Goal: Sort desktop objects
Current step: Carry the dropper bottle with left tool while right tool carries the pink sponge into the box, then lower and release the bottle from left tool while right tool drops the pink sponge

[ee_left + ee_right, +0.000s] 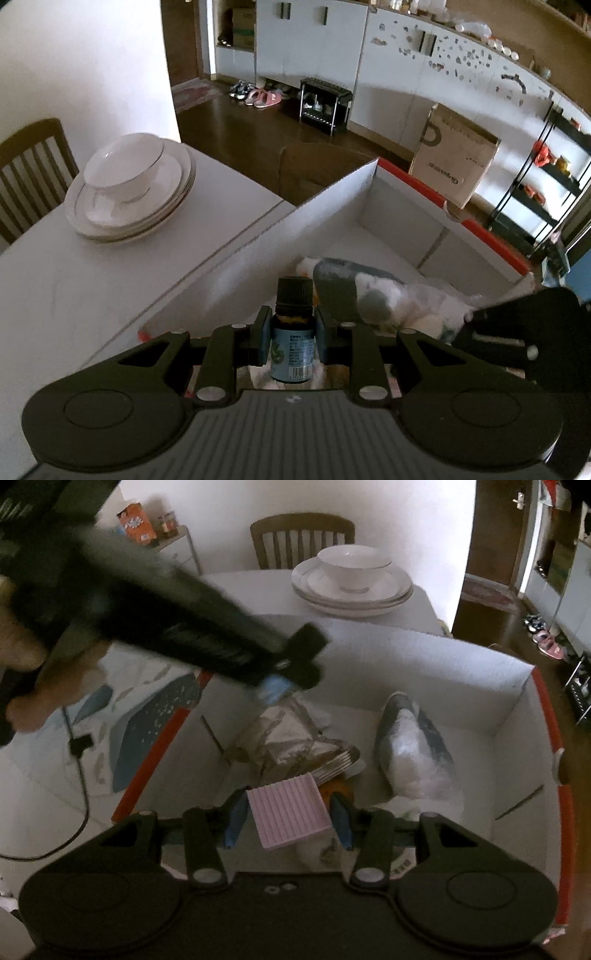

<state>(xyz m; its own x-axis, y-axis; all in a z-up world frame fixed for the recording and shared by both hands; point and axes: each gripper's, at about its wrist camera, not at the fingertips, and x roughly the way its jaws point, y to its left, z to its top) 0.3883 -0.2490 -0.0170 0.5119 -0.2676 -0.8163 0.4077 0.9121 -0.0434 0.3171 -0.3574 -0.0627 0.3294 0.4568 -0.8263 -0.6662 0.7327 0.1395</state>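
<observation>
While the left tool (292,339) hangs just above the near wall of the white cardboard box (325,206), its blue pads are clamped on the glass body of a small dropper bottle (293,332), dark cap upward, label facing the camera. Holding it upright by the body rather than the cap looks sensible: the bottle should not twist or slip out, and it can be set down standing.

The right tool (290,821) is over the same box (424,657), nearer its own corner. A pink ribbed pad (286,814) lies between its jaws, which stand about as wide as the pad; whether they truly press on it I cannot tell, since a gap seems to show at the edges.

Already inside the box are a crumpled foil packet (291,742), a grey item wrapped in clear plastic (417,746) and something orange (338,788) beneath the pad. So the box appears to be the collecting place, and both carried things are likely to be dropped there.

A bowl on stacked plates (129,188) stands on the desk (74,295) beyond the box, well apart from both tools.
</observation>
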